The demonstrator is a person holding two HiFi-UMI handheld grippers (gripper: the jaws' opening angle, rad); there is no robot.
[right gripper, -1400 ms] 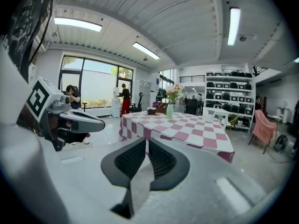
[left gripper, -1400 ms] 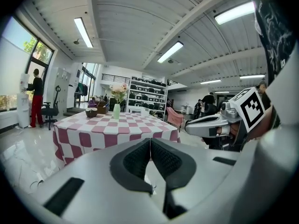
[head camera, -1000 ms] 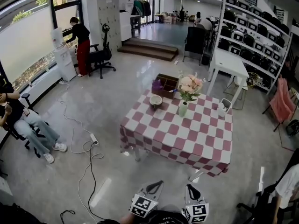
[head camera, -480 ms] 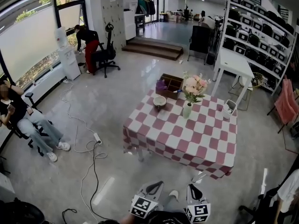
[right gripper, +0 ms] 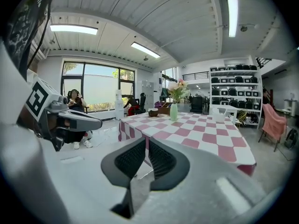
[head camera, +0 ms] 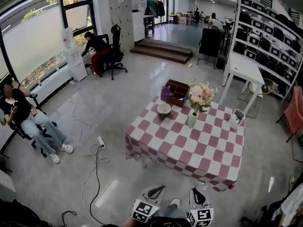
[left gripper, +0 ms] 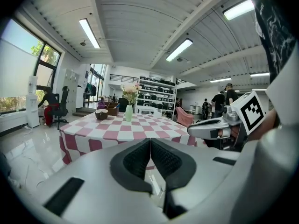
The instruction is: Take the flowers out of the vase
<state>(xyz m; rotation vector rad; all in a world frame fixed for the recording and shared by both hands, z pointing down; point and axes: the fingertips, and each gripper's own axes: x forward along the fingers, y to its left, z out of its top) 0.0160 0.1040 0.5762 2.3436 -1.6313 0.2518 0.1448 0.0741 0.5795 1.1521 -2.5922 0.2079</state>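
Flowers (head camera: pixel 201 94) sit in the vase (head camera: pixel 192 119) on the table (head camera: pixel 189 145); gripper views alone show both pairs of jaws closed, empty.

We see a square table (head camera: pixel 184 148) draped in a red-and-white checked cloth. On it stand a pale green vase (head camera: pixel 192 120) of pink flowers (head camera: pixel 200 94), a round brown bowl (head camera: pixel 164 109), an open wooden box (head camera: pixel 176 91) (at the far corner) and a white jug (head camera: pixel 235 118) near the right edge.
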